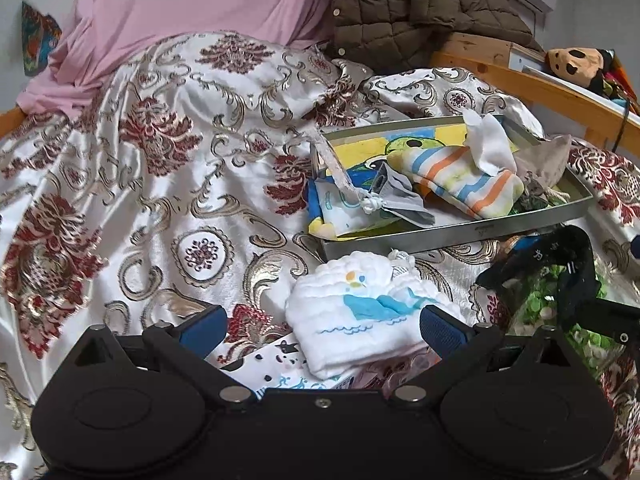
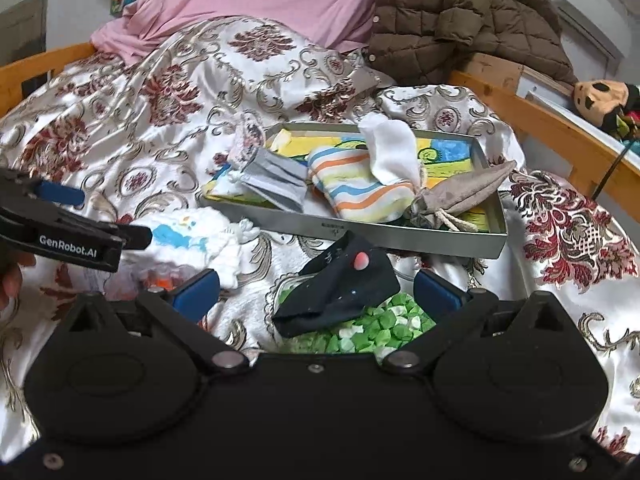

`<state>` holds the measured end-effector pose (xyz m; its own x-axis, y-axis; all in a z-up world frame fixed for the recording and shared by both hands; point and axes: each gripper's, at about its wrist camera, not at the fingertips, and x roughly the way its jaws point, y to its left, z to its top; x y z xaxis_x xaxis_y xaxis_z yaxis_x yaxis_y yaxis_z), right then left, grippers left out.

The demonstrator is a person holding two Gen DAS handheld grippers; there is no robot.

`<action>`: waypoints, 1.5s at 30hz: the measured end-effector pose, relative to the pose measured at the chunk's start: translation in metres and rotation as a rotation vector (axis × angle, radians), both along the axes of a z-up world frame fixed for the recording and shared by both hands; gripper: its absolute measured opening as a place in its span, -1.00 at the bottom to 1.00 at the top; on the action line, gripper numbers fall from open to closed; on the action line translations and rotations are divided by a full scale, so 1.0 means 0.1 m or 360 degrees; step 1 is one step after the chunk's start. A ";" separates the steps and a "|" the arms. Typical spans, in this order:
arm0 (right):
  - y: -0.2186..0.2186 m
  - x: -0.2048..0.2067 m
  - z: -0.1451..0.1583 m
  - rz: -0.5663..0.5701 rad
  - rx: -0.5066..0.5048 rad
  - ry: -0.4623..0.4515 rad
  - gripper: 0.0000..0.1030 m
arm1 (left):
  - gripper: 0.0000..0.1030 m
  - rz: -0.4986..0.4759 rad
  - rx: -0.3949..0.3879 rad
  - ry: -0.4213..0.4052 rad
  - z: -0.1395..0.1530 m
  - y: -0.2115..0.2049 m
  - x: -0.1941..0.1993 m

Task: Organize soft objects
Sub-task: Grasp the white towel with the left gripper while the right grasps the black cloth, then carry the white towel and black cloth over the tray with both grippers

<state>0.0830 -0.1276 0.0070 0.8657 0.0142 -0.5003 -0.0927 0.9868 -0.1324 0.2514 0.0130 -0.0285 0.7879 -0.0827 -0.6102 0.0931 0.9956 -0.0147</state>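
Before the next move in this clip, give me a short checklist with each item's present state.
1. Left gripper open: ok.
2. White whale cloth lies between the left fingers: ok.
3. Right gripper open: ok.
4. Dark sock between the right fingers, lying on the green pieces: ok.
5. Metal tray has room left for more: cannot tell, since the striped cloth and grey pouch crowd it.
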 end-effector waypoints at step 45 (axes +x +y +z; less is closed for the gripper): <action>-0.13 0.22 -0.07 -0.0141 0.0195 0.0043 -0.94 | -0.85 -0.0055 -0.0365 0.0076 0.02 -0.03 0.21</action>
